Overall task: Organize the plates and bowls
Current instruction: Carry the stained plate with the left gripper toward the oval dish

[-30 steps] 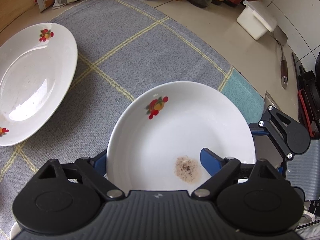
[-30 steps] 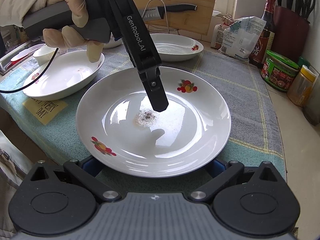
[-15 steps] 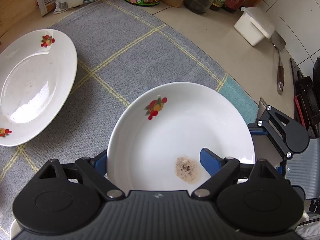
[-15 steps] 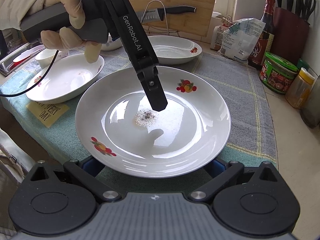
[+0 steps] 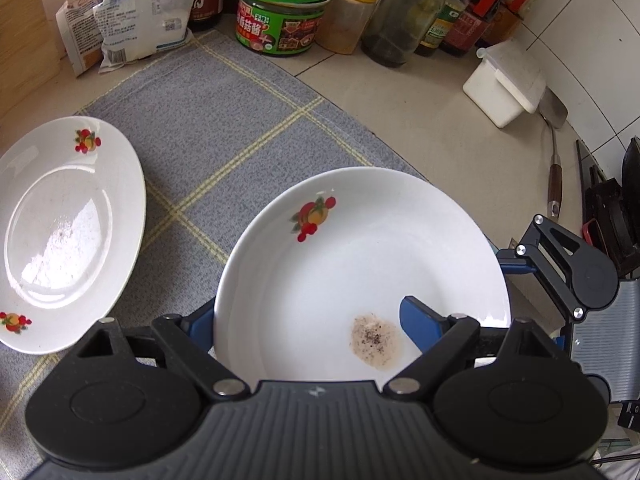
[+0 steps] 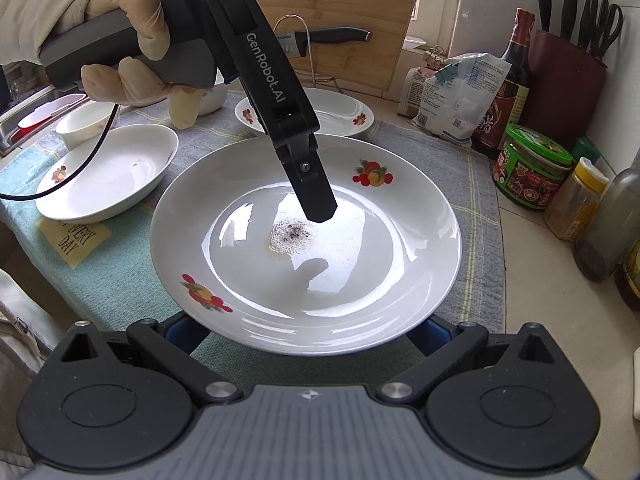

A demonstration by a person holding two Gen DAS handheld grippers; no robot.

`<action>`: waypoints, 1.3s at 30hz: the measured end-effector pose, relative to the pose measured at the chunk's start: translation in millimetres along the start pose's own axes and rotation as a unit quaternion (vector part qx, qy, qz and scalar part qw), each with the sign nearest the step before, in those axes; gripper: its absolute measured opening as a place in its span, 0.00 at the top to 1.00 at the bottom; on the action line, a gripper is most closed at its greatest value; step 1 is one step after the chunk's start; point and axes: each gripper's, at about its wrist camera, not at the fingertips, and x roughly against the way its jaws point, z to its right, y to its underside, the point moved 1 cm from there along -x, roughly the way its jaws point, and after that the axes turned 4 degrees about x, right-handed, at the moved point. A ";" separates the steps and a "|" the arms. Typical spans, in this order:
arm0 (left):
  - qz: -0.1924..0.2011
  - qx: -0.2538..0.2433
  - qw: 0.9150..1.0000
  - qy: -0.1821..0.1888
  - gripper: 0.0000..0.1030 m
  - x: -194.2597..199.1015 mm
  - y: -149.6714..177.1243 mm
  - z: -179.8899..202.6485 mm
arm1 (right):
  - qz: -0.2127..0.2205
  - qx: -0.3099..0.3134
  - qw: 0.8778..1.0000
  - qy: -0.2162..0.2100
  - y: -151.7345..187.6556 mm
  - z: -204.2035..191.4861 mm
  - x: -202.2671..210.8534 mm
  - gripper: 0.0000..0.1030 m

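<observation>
Moved: fruit-print plate (image 5: 360, 264) now higher above grey cloth (image 5: 224, 128) | left gripper (image 5: 308, 320) jaws grip its rim | right gripper (image 6: 308, 332) jaws: cannot tell

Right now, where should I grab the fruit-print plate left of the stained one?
By its rim, at the edge facing the stained plate, coming in low from that side. The fruit-print plate lies flat on the grey cloth, probably too wide to span; its upturned lip lets one tool finger slip under.
</observation>
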 end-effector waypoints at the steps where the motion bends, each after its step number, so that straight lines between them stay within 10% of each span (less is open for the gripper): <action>1: 0.001 -0.001 1.000 0.000 0.12 -1.2 -1.8 0.4 | 0.000 0.000 1.000 0.001 -0.5 2.5 -0.5 0.00; 39: 0.006 -0.032 0.999 -0.001 0.12 -59.9 -77.2 -26.3 | -0.018 -0.015 0.999 0.028 -20.1 74.5 -57.8 0.00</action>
